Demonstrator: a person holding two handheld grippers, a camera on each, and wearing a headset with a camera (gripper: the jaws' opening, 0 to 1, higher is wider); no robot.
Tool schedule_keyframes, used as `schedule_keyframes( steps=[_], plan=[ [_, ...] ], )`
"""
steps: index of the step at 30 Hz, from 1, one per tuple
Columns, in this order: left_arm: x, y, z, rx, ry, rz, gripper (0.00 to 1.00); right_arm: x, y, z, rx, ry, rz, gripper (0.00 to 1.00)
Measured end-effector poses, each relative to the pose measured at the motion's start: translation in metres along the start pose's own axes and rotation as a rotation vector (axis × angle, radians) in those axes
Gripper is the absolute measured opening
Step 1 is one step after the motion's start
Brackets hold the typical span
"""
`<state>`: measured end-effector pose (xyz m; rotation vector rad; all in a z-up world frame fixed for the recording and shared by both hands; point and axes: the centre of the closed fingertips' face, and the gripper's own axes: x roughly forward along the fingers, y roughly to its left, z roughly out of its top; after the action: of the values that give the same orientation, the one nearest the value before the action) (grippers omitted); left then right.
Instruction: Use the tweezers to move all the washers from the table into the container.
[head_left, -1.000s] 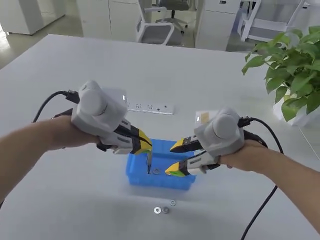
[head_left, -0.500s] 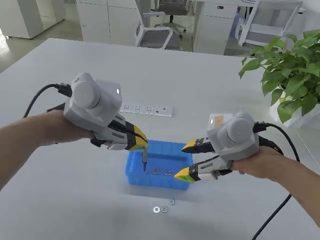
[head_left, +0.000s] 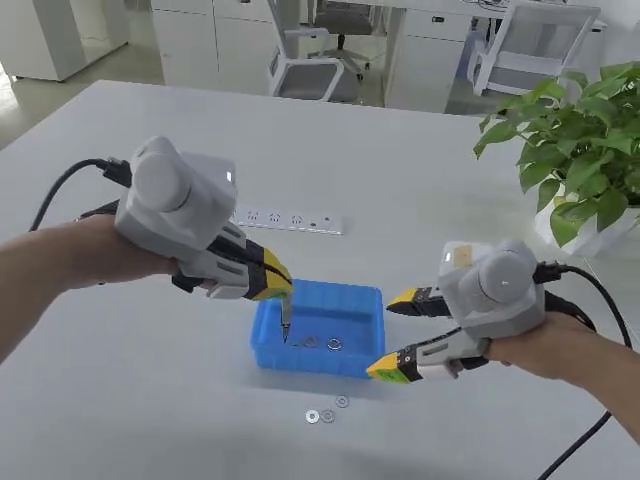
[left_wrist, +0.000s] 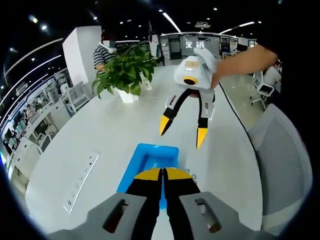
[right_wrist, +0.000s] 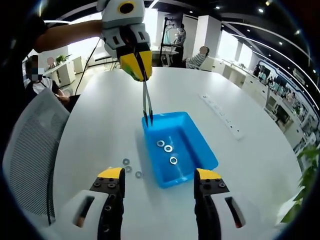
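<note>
— What is the left gripper (head_left: 278, 287) doing?

— Its jaws are pressed together on the tweezers (head_left: 284, 325), which hang nearly straight down from them. In the head view the tips sit over the left end of the container (head_left: 320, 364), low inside it.

— Do the tips touch the floor of it?

— I cannot tell. The right gripper view puts them just at the container's far rim, and the two prongs look closed on each other.

— And the right gripper (head_left: 391, 335)?

— Its jaws are spread wide and hold nothing. It hovers just off the container's right end, one jaw level with the back corner and the other by the front corner (in the left gripper view it points back at the camera, yellow tips apart).

— Where are the washers (right_wrist: 168, 148)?

— Three lie on the container's blue floor in a loose line, close to one another and a little apart from the tweezer tips. Three loose washers (head_left: 328, 414) lie on the table (head_left: 120, 400) just in front of the container, clustered together, nearer its middle than its ends.

— Anything else on the table?

— A white power strip (head_left: 288, 218) beyond the container, and a potted plant (head_left: 580, 150) at the far right.
</note>
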<state>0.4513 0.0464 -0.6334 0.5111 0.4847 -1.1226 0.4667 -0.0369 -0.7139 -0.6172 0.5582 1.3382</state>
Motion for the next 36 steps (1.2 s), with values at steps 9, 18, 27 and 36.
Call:
schedule_keyframes(
  steps=[9,18,27,36],
  plan=[
    [0.0,-0.017,0.002,0.015,0.007,-0.039,0.05,-0.004,0.006,-0.01,0.033,-0.004,-0.016,0.66],
    [0.007,-0.036,0.001,0.035,-0.001,-0.083,0.05,-0.005,0.011,-0.015,0.057,-0.019,-0.029,0.75],
    [0.015,-0.045,-0.002,0.038,-0.009,-0.104,0.05,-0.005,0.011,-0.016,0.074,-0.042,-0.059,0.89],
    [0.024,-0.056,-0.005,0.041,-0.013,-0.13,0.05,-0.003,0.014,-0.021,0.096,-0.045,-0.066,0.99]
  ],
)
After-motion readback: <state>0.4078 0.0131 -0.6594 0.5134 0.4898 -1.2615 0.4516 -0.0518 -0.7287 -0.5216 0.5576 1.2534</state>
